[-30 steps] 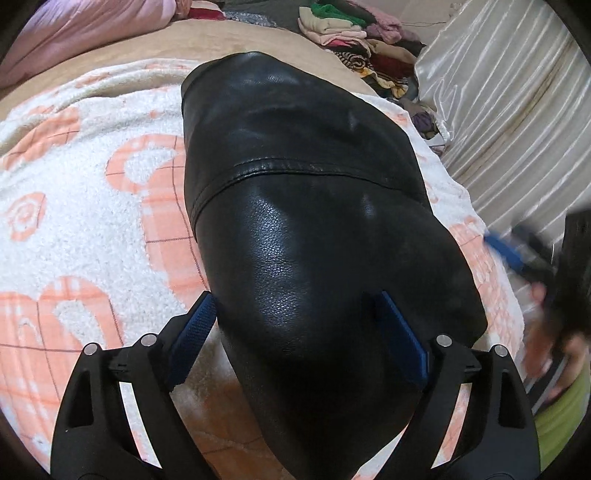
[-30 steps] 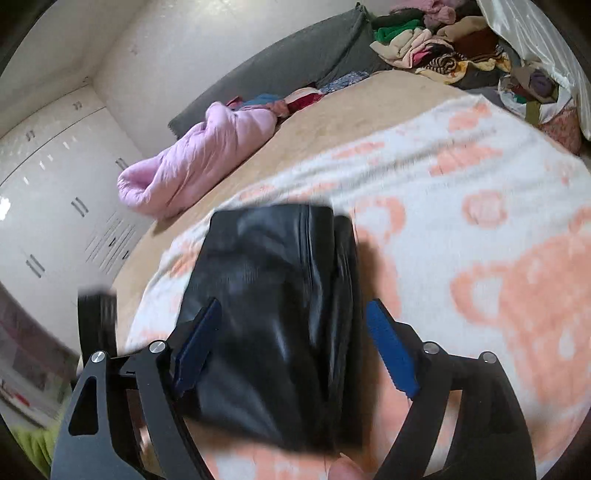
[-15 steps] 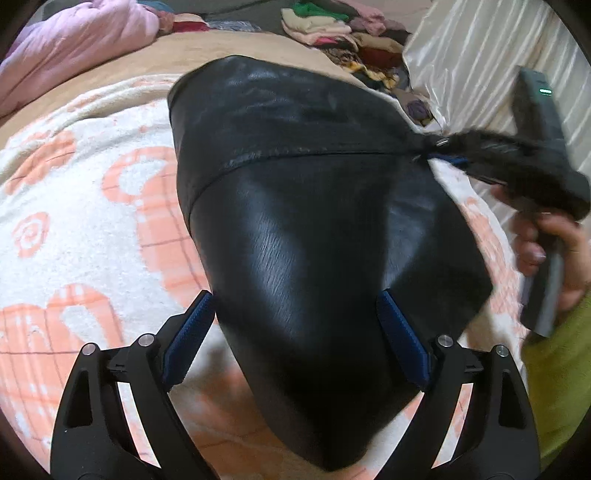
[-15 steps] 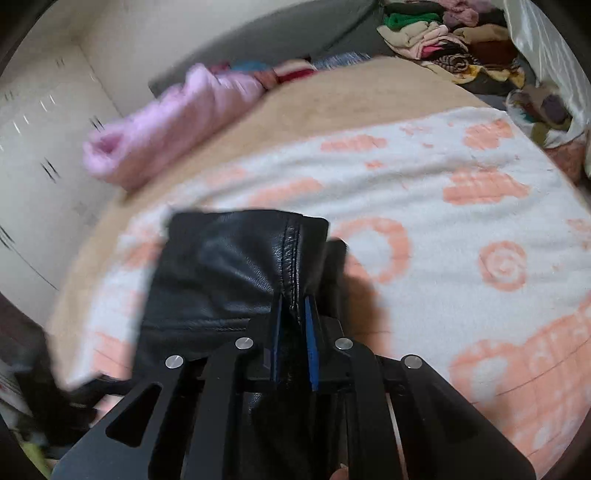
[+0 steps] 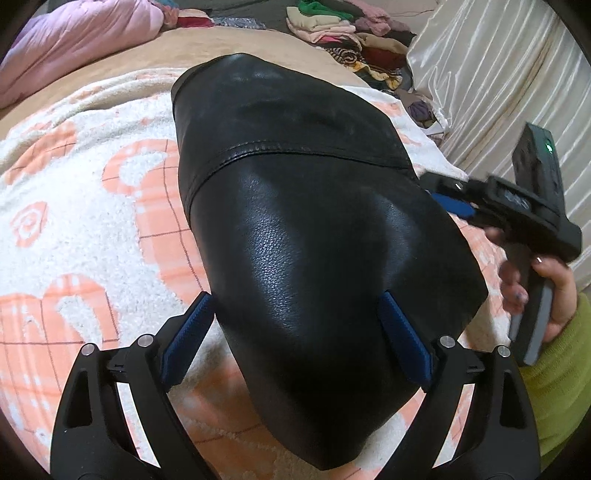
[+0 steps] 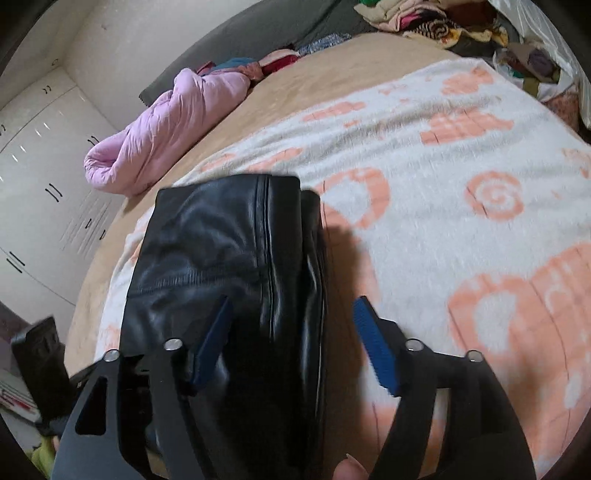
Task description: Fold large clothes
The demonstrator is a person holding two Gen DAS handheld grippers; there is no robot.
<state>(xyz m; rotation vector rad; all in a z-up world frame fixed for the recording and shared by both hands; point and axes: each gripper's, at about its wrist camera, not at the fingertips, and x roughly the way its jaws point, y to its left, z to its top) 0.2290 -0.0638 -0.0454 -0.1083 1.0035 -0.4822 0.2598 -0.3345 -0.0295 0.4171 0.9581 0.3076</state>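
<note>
A folded black leather jacket (image 5: pixel 306 236) lies on a white blanket with orange patterns (image 5: pixel 74 221). My left gripper (image 5: pixel 295 332) is open, its blue pads on either side of the jacket's near end without closing on it. My right gripper (image 6: pixel 291 328) is open just above the jacket's right edge (image 6: pixel 236 280); it also shows in the left wrist view (image 5: pixel 454 203) beside the jacket's far right corner, held by a hand in a green sleeve.
A pink quilt (image 6: pixel 166 129) lies at the bed's far side. A pile of folded clothes (image 5: pixel 340 33) sits beyond the bed. A shiny white curtain (image 5: pixel 498 74) hangs on the right. White wardrobe doors (image 6: pixel 44 166) stand at left.
The right gripper, shut on the jacket's edge half a second ago, has opened and let it go. The jacket has settled flatter. The left gripper stays open in place.
</note>
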